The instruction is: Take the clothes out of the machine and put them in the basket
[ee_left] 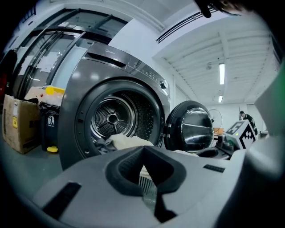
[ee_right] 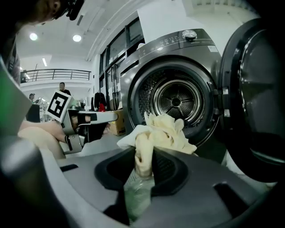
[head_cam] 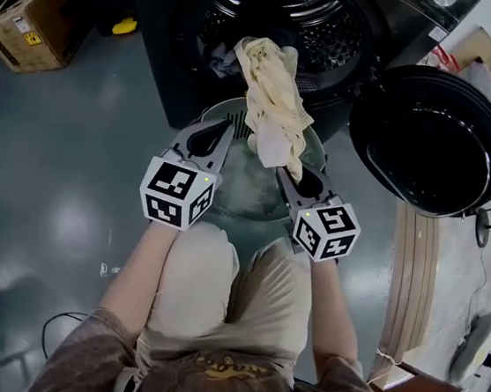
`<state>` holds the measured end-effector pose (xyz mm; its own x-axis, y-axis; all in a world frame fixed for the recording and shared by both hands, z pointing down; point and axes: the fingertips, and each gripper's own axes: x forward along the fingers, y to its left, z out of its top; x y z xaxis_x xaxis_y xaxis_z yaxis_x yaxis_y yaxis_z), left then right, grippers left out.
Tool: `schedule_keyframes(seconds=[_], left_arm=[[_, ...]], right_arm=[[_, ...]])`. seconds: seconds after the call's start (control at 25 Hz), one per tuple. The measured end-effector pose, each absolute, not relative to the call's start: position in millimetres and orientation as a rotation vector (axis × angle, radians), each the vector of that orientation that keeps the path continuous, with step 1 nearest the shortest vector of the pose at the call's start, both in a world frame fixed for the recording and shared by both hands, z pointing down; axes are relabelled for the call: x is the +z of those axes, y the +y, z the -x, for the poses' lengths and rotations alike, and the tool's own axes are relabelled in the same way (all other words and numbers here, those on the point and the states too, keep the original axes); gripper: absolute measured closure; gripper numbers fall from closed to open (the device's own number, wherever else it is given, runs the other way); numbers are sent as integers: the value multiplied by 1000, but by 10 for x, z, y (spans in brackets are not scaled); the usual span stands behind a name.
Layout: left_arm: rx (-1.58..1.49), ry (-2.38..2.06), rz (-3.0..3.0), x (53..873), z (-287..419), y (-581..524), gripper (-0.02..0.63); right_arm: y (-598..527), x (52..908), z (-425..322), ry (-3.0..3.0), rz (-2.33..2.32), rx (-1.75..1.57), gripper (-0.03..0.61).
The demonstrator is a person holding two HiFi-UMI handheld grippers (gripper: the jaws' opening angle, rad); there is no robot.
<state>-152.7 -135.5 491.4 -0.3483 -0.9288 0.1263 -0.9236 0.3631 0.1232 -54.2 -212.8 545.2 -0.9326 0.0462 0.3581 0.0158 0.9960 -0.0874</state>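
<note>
A long cream cloth (head_cam: pixel 274 97) hangs from the mouth of the washing machine drum (head_cam: pixel 276 17) down over the green basket (head_cam: pixel 250 196). My right gripper (head_cam: pixel 288 174) is shut on its lower end; in the right gripper view the cloth (ee_right: pixel 164 129) bunches between the jaws of this gripper (ee_right: pixel 143 153). My left gripper (head_cam: pixel 225 126) hovers over the basket's left rim, shut and holding nothing, its tips (ee_left: pixel 143 149) pointing at the drum. More clothes, dark and pale (head_cam: pixel 218 59), lie in the drum's opening (ee_left: pixel 111 118).
The round machine door (head_cam: pixel 430 138) stands open at the right. A cardboard box (head_cam: pixel 28 17) and a yellow object (head_cam: pixel 124 25) sit on the grey floor at the left. Wooden boards (head_cam: pixel 408 282) lie along the right. The person's knees are right behind the basket.
</note>
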Motion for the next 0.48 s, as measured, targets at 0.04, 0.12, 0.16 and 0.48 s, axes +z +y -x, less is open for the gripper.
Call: schedule_keyframes(seconds=[0.04,0.12,0.16,0.48], left_arm=[[-45,-2444,-1680,4914,1527,-1353,607],[-49,-2444,-1676,4917,1538,-1339,607],[-51,-2445,-1673,4920,1546,-1330,607],[-65,-2438,-1674,4935,1551,-1336,607]], right_arm=[[-2149,5449,554,-2775,34,117,470],[-2183,5424,594,-2782,13,112,418],[-2196,5408,617,-2785,7,112,384],[-2380,5367,1036,-2800,17,149,237]])
